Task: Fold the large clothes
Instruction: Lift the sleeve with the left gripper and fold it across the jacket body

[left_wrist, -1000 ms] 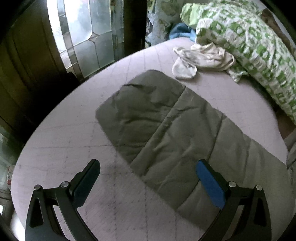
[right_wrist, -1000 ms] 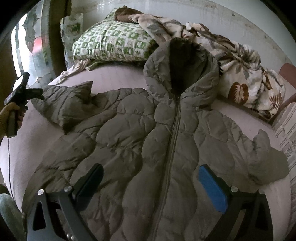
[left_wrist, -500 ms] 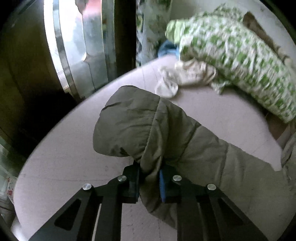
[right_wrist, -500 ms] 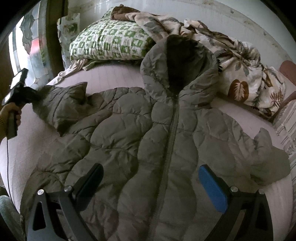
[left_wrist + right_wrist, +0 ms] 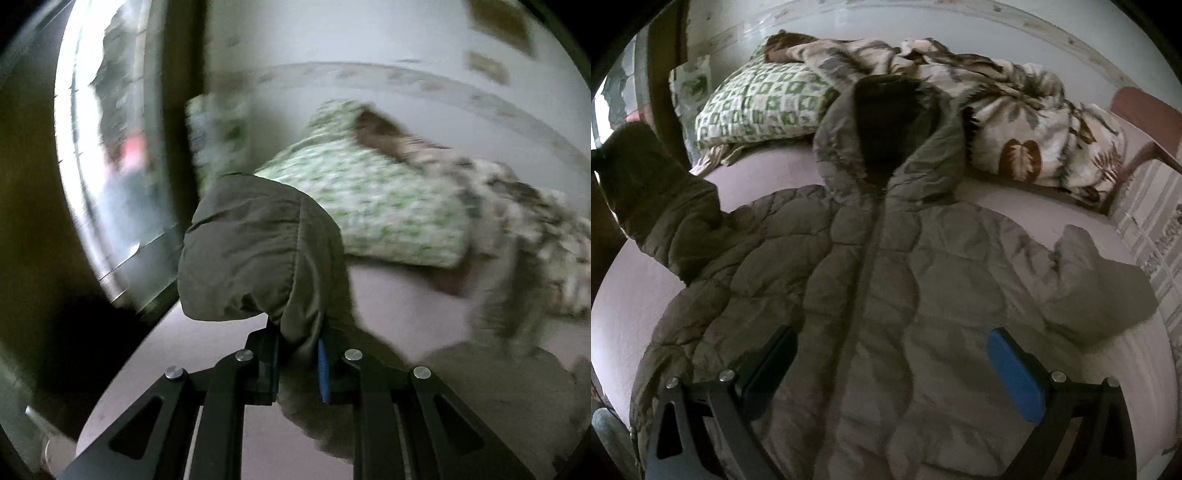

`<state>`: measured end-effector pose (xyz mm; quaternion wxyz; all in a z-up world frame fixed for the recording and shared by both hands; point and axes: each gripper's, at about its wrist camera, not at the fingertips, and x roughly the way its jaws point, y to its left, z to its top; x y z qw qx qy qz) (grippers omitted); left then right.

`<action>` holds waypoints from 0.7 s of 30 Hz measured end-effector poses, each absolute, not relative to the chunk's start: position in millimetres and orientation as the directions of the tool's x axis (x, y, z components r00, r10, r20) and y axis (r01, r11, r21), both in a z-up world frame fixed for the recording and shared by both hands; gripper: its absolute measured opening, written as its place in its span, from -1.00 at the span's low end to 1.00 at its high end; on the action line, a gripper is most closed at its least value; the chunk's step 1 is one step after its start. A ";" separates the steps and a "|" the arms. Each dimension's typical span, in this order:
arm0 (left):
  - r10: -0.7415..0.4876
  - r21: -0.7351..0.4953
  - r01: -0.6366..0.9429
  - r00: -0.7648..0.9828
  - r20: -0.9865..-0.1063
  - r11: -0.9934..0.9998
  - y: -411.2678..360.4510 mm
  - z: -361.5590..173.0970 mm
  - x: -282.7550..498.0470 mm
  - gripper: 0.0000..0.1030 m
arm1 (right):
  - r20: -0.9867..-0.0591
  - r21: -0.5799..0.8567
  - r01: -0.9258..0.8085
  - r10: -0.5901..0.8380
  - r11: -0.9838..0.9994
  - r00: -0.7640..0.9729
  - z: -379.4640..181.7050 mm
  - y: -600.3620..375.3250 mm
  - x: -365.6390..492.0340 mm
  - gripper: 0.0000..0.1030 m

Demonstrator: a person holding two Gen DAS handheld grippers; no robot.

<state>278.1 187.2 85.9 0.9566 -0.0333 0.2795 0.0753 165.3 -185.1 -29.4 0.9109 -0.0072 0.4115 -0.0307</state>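
Note:
An olive quilted hooded jacket (image 5: pixel 871 295) lies front up on the pinkish bed (image 5: pixel 620 310), zipper closed, hood toward the pillows. My left gripper (image 5: pixel 297 363) is shut on the jacket's left sleeve (image 5: pixel 258 258) and holds its cuff end lifted off the bed; the raised sleeve also shows in the right wrist view (image 5: pixel 661 199) at the far left. My right gripper (image 5: pixel 890 373) is open and empty, hovering over the jacket's lower front. The right sleeve (image 5: pixel 1100 295) lies folded on the bed at the right.
A green-and-white patterned pillow (image 5: pixel 764 107) and a leaf-print blanket (image 5: pixel 1015 122) lie at the head of the bed. A window (image 5: pixel 107 177) and dark frame stand at the left. A striped cloth (image 5: pixel 1152 236) lies at the right edge.
My left gripper closed on the left sleeve, then lifted it off the bed and swung toward the pillows. My right gripper stayed open and moved slightly closer over the jacket.

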 end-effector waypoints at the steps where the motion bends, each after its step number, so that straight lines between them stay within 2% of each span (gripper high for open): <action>1: 0.080 -0.026 -0.111 0.842 -0.533 0.993 168.3 92.1 275.5 -0.68 | -0.747 -0.037 0.061 -0.068 0.997 0.661 -27.9 -190.7 162.1 1.00; 9: -0.204 -0.053 0.208 0.822 -0.532 0.977 19.4 102.9 254.5 -0.68 | -0.731 -0.017 0.154 -0.117 0.988 0.672 -19.0 -237.4 138.7 1.00; 14: -0.325 -0.073 0.348 0.753 -0.572 0.935 -83.4 76.1 241.9 -0.67 | -0.732 0.009 0.216 -0.141 0.976 0.666 -20.7 -269.2 124.4 1.00; 17: -0.345 -0.096 0.364 0.720 -0.602 0.926 -123.1 48.5 246.4 -0.42 | -0.735 0.035 0.255 -0.148 0.966 0.661 -24.9 -292.7 113.2 1.00; 19: -0.348 -0.082 0.387 0.693 -0.632 0.919 -153.2 21.6 240.8 0.34 | -0.736 0.051 0.285 -0.157 0.957 0.658 -26.9 -309.0 104.8 1.00; 20: -0.342 -0.059 0.399 0.689 -0.638 0.915 -164.9 13.4 236.1 0.47 | -0.737 0.053 0.298 -0.165 0.953 0.656 -27.4 -316.1 101.4 1.00; 21: -0.333 -0.032 0.408 0.695 -0.637 0.912 -171.9 8.1 233.5 0.52 | -0.738 0.053 0.314 -0.175 0.948 0.652 -27.5 -323.3 98.4 1.00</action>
